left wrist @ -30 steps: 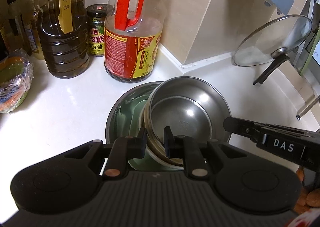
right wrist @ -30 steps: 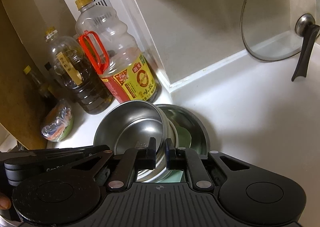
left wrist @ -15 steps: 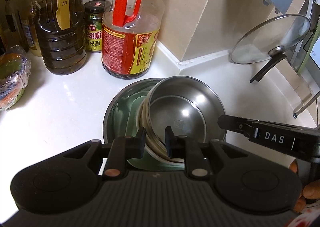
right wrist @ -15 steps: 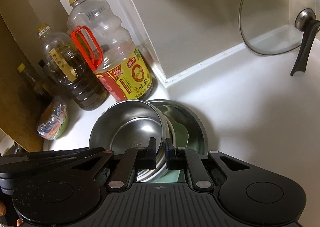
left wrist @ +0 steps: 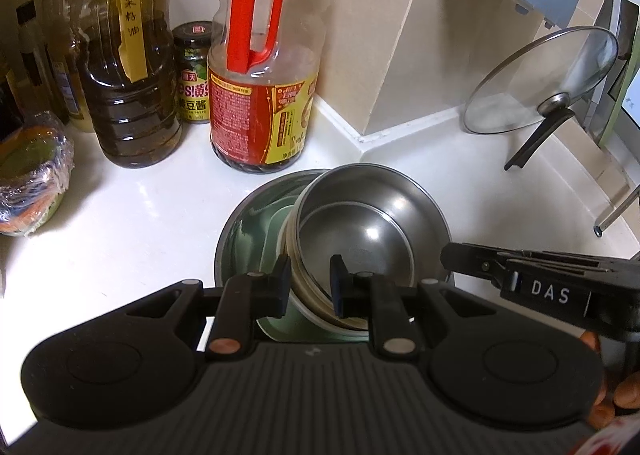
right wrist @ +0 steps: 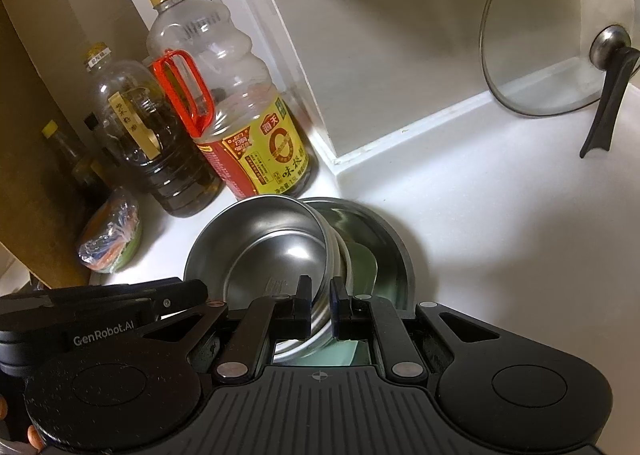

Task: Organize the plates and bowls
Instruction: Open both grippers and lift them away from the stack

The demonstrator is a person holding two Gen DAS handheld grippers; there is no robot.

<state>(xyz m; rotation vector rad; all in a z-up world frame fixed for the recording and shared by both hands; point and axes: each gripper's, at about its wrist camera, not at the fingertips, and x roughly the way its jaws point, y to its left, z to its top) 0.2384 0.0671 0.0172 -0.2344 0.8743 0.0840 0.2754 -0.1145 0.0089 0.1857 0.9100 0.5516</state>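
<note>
Clearly, your left gripper [left wrist: 308, 283] and right gripper [right wrist: 320, 305] both pinch the tilted steel bowl [left wrist: 360, 231] by its rim at lower centre, inside the larger steel basin [left wrist: 248, 223]. You can read "DAS" and "GenRobot.AI" on the tools; the green plate [left wrist: 272, 231] beneath stays mostly hidden.

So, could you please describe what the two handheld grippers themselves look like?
Both are matte black with ribbed bodies, round side discs and silver pivot rivets. The left gripper carries a copper-toned rivet; the right gripper reads "DAS" on its side, the left one "GenRobot.AI".
</note>
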